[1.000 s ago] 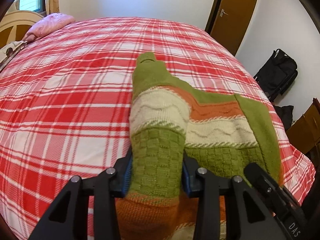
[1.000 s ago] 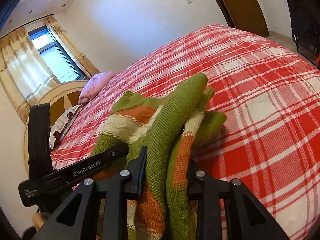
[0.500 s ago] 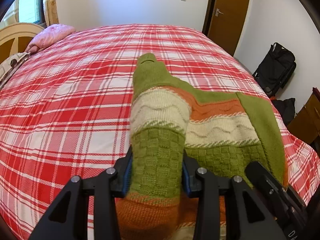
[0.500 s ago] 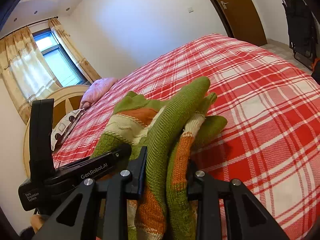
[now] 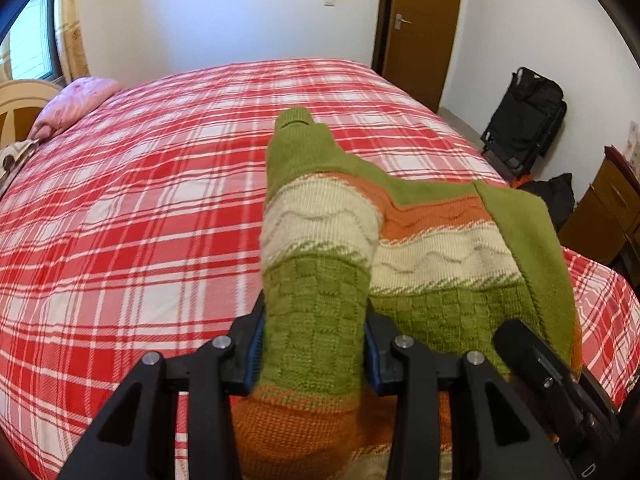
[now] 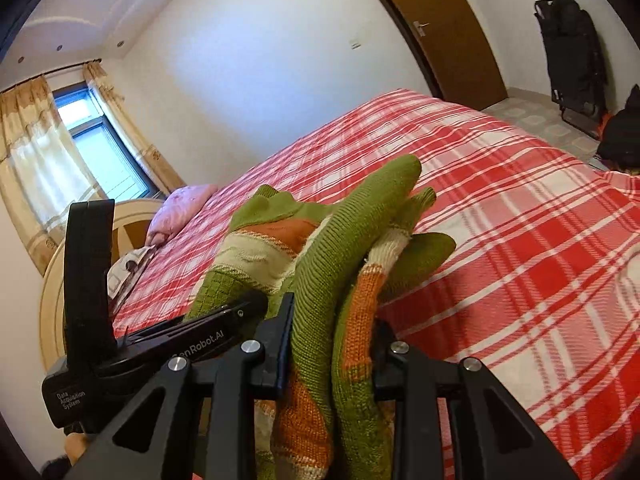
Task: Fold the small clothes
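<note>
A small knitted sweater (image 5: 432, 256) in green, cream and orange bands hangs between both grippers over the red plaid bed (image 5: 140, 208). My left gripper (image 5: 314, 344) is shut on a bunched green part of its left side. My right gripper (image 6: 330, 340) is shut on folded layers of the sweater (image 6: 320, 264), whose green sleeve sticks forward past the fingers. The right gripper's body shows at the lower right of the left wrist view (image 5: 560, 384), and the left gripper shows at the left of the right wrist view (image 6: 160, 344).
A pink pillow (image 5: 76, 100) and a round cream headboard (image 6: 56, 280) lie at the bed's left end. A brown door (image 5: 420, 28), a black folded cart (image 5: 524, 120) and a wooden cabinet (image 5: 604, 216) stand to the right of the bed.
Both grippers have risen and tilted up with the sweater held; more wall, door and floor show now. The grips have not changed.
</note>
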